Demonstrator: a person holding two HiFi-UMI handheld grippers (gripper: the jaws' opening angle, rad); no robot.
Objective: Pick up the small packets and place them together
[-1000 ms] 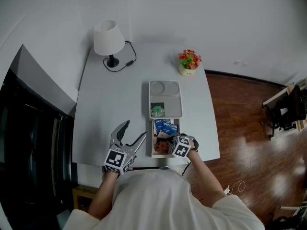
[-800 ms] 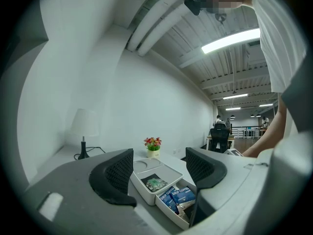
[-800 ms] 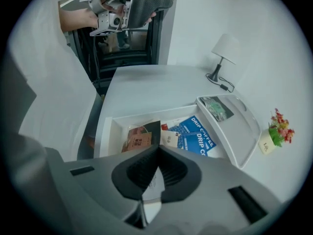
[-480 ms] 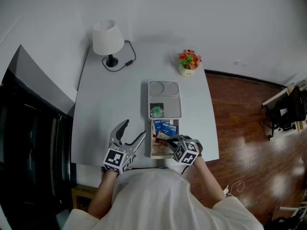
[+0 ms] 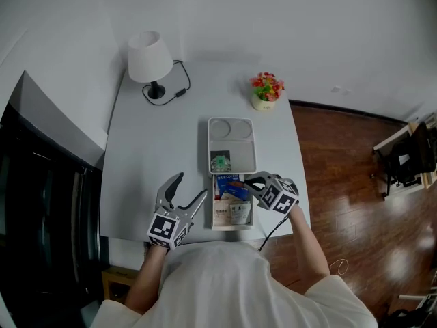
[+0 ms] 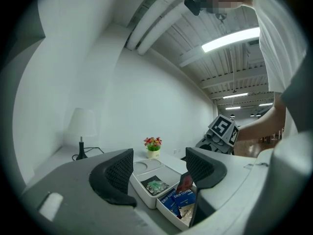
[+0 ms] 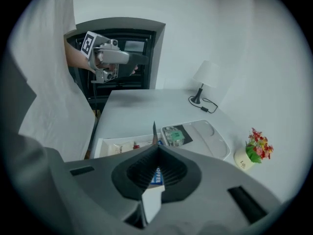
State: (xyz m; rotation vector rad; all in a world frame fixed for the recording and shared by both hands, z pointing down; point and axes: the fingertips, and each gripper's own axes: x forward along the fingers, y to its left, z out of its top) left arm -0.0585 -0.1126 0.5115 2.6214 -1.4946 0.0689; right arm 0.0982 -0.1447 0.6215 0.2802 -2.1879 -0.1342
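My right gripper [image 5: 251,182] is shut on a blue drip-coffee packet [image 5: 236,189], held on edge over the far end of a white box [image 5: 214,215] with several more packets in it. In the right gripper view the packet [image 7: 155,176] stands pinched between the pads, its thin edge sticking up. Just beyond the box lies a white tray [image 5: 232,139] with a green packet [image 5: 220,162] in its square compartment. My left gripper [image 5: 190,188] rests open on the table left of the box, nothing between its jaws. Through the left gripper [image 6: 159,168] I see the tray [image 6: 146,167] and the box [image 6: 172,215].
A white lamp [image 5: 149,57] with a black cord stands at the table's far left. A small pot of flowers [image 5: 266,91] sits at the far right. The table's right edge drops to a wooden floor [image 5: 355,183]. A dark opening [image 5: 41,203] lies to the left.
My right gripper has risen out of the box's near end and moved right and away from me, carrying the blue packet. The left gripper has stayed put.
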